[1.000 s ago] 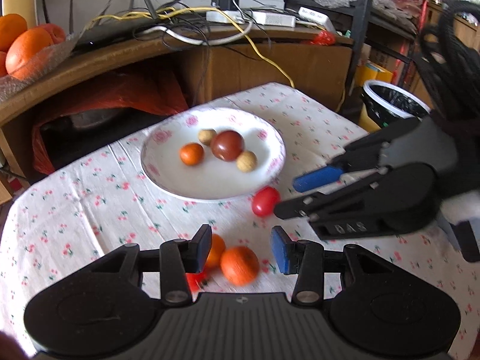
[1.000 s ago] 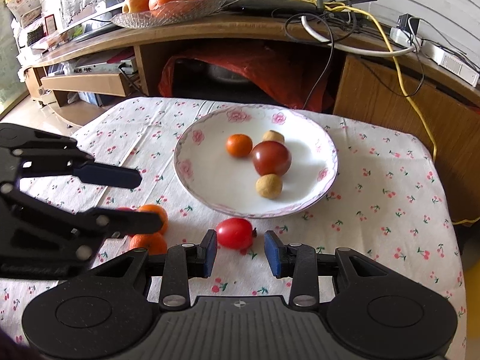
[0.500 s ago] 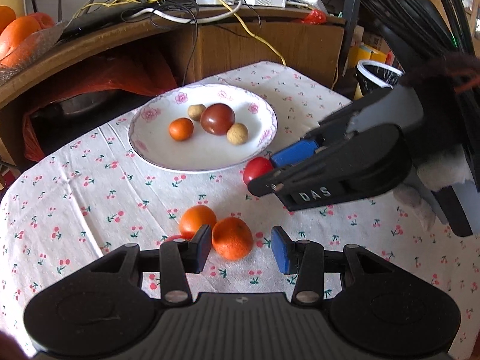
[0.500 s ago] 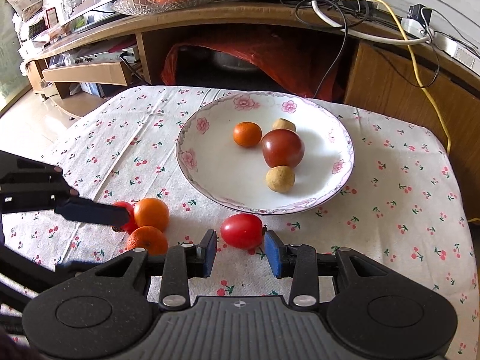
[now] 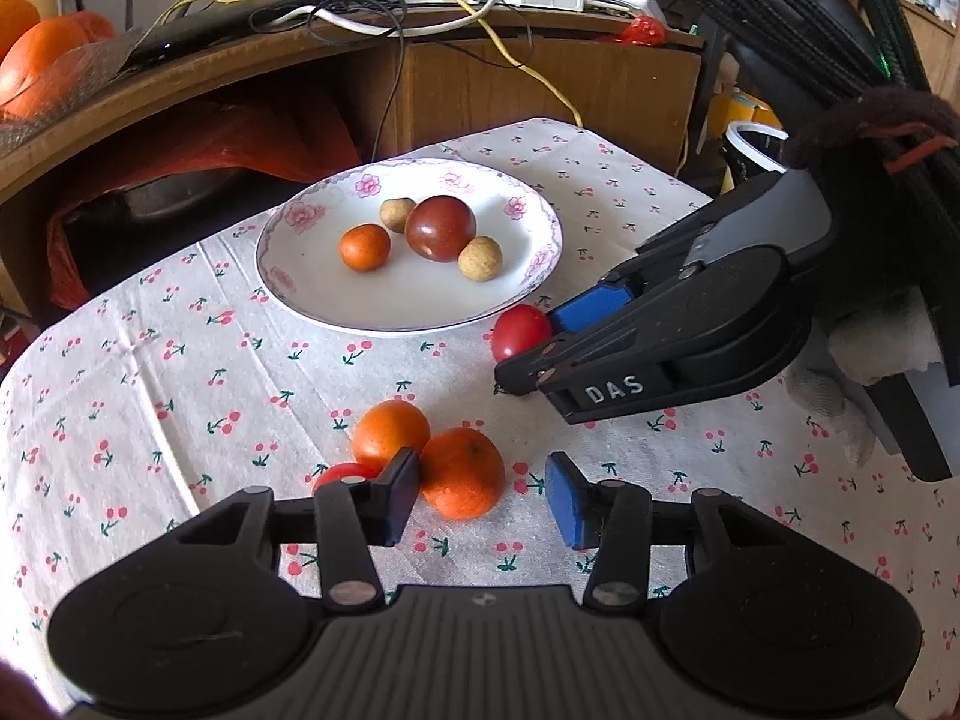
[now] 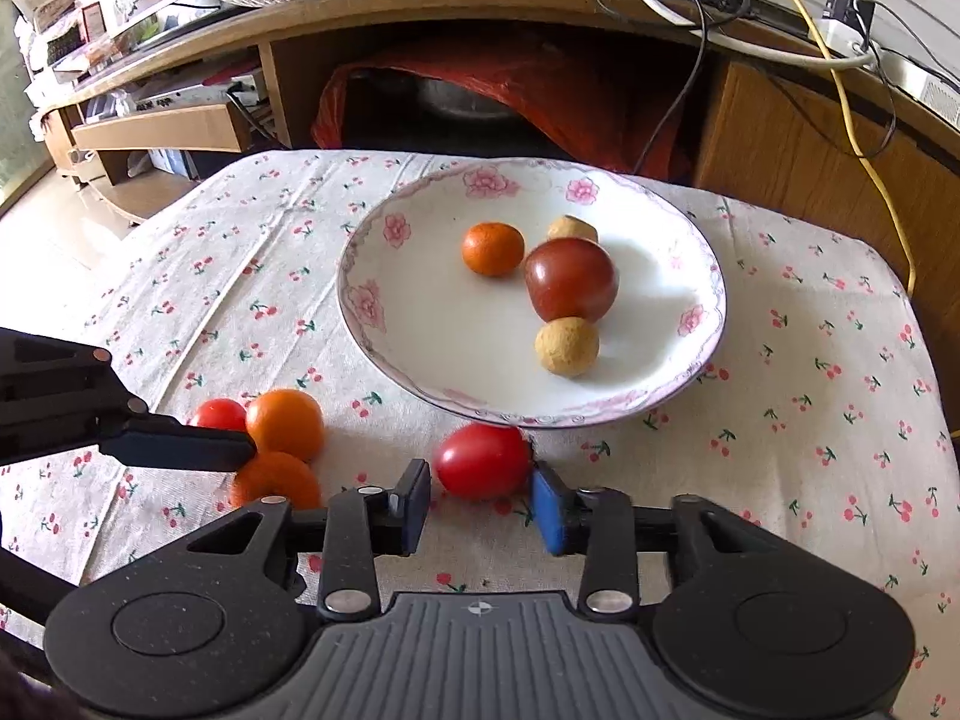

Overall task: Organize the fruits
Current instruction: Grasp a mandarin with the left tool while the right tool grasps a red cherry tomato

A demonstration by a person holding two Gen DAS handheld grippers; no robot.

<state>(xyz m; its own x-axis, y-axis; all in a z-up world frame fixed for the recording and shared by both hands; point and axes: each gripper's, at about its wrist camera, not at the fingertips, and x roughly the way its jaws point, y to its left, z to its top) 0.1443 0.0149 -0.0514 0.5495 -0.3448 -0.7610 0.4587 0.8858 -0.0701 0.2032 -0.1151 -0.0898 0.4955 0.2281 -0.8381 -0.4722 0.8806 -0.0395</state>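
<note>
Fruits are sitting in two lots on the cherry-print tablecloth: some in the white floral-rimmed plate, some loose on the cloth in front of it. In the plate are lying a small orange mandarin, a dark red-brown tomato and two tan round longans, one behind the tomato and one in front.

The right gripper is hovering low at the plate's near rim, its jaws standing apart on either side of a glossy red cherry tomato. The blue pad looks to be just touching the tomato's right side and the other sits a little clear, so it is not yet clamping anything.

The left gripper is also spread wide, bracketing the nearer orange mandarin, with its left finger touching or nearly touching the fruit. A second loose mandarin is resting against that one, and a small red tomato is peeking out behind the left finger.

To my eye the picking step is in hand: both tools are lining up on loose fruit. Next, each needs to be closing gently and squarely, since round, smooth fruit may be squirting out sideways, then lifting over the rim into the plate.
</note>
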